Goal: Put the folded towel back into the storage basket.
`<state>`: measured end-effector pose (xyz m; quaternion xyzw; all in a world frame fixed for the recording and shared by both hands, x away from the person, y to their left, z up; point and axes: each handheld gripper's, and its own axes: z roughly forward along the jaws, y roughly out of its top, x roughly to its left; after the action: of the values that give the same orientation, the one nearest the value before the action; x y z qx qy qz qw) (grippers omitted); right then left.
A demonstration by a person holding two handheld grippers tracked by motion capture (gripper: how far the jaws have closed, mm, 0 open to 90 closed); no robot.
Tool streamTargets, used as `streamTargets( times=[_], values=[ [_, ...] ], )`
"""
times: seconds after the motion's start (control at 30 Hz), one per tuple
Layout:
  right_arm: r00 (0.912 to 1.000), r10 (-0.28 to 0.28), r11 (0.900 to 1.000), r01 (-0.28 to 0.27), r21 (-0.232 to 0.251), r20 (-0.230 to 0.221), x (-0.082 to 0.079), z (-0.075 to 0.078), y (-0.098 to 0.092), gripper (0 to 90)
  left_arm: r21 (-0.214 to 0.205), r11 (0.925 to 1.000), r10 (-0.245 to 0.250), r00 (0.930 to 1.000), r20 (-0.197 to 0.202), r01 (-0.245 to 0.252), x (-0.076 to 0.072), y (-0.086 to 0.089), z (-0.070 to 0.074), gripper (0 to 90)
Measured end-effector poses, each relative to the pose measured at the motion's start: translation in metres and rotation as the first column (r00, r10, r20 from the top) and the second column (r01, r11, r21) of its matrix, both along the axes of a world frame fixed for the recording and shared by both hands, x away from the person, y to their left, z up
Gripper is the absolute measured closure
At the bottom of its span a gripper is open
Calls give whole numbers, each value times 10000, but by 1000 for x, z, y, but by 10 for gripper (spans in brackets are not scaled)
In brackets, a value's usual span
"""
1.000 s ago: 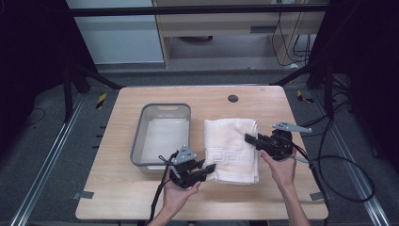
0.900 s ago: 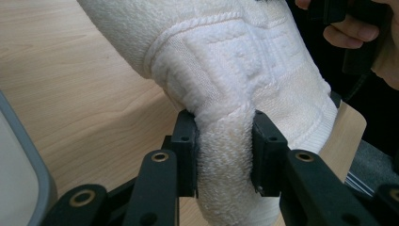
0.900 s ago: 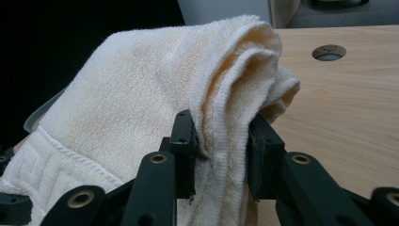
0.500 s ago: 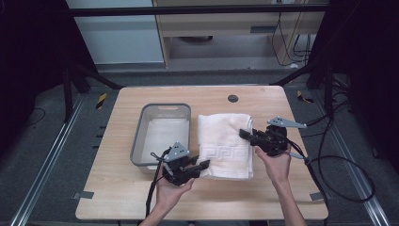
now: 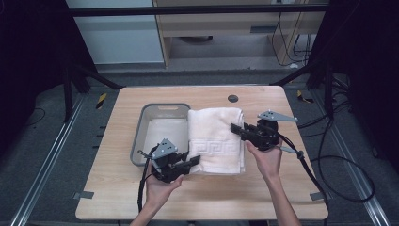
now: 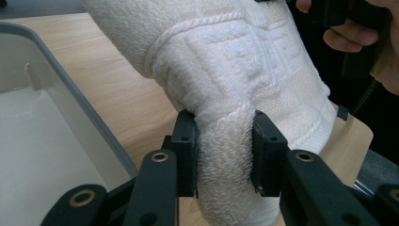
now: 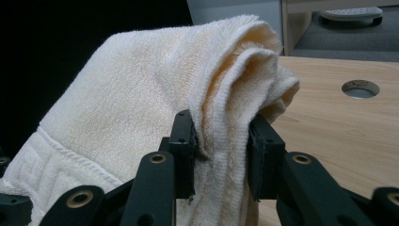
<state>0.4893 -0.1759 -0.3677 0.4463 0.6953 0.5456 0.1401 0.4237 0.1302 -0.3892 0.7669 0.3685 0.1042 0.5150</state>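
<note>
My left tool is clenched on the near left corner of the one folded white towel, its two black jaws pinching a thick roll of terry just below the woven key-pattern band, as the left gripper view shows. My right tool is clenched on the towel's layered right edge, at about 3 o'clock of the cloth; in the right gripper view several folds are squeezed between its jaws. The towel sits in the middle of the bench, sagging between my two tools, with its left edge over the rim of the single grey tray, which lies at 9 o'clock of it. A round hole in the bench top lies at 12 o'clock of the towel, near the far edge. I can read no brand, label or writing on the towel, the tray or either tool; the key-pattern band is the towel's only marking.
</note>
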Motion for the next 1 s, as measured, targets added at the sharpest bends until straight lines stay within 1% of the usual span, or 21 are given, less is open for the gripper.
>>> streamTargets(
  times=[0.1, 0.27, 0.33, 0.47, 0.57, 0.6, 0.77, 1.0],
  values=[
    [10000, 35, 10000, -35, 7, -25, 2, 3, 5, 677, -51, 10000, 40, 10000, -16, -40, 1, 4, 1, 665],
    [9999, 98, 10000, -98, -15, 65, 5, 6, 11, 677, -150, 9998, 145, 9999, 35, -145, 3, 11, 5, 665],
    [9999, 133, 9999, -133, 110, 18, 6, 8, 13, 677, -222, 9996, 159, 9999, 27, -158, 4, 15, 7, 665],
    [9998, 150, 9998, -151, 124, 103, 8, 10, 18, 677, -272, 9994, 226, 9997, 49, -224, 5, 20, 9, 665],
    [9998, 164, 9998, -165, 69, 138, 9, 12, 22, 678, -244, 9993, 281, 9996, 76, -279, 5, 23, 11, 666],
    [9997, 183, 9998, -185, 123, 132, 10, 13, 23, 677, -243, 9993, 283, 9995, 114, -280, 6, 24, 12, 665],
    [9996, 241, 9996, -244, 158, 164, 12, 17, 28, 677, -341, 9987, 387, 9992, 117, -383, 6, 31, 16, 665],
    [9992, 305, 9994, -309, 151, 272, 15, 24, 39, 677, -365, 9983, 470, 9988, 138, -465, 8, 40, 21, 666]
  ],
)
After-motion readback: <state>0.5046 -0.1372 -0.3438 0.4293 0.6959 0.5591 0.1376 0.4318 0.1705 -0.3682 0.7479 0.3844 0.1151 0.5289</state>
